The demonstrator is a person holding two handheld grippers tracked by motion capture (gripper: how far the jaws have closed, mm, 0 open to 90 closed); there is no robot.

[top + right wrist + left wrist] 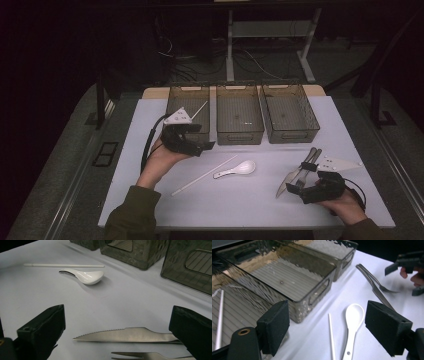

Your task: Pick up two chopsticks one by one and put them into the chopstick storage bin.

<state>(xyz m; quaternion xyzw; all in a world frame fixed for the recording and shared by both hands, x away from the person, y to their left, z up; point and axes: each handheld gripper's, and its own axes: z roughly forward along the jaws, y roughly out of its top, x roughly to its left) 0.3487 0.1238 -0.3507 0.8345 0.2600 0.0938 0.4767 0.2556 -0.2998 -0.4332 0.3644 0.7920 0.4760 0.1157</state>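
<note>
Three bins [239, 120], two chopsticks [204, 175], one spoon [236, 169]

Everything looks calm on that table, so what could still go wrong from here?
The right gripper has open jaws around the knife, with the fork right beside it; closing might catch both or push one away. The left gripper hangs open close to the left bin; a careless move may knock it. The spoon lies beside the white stick, so picking up one could shift the other.
</note>
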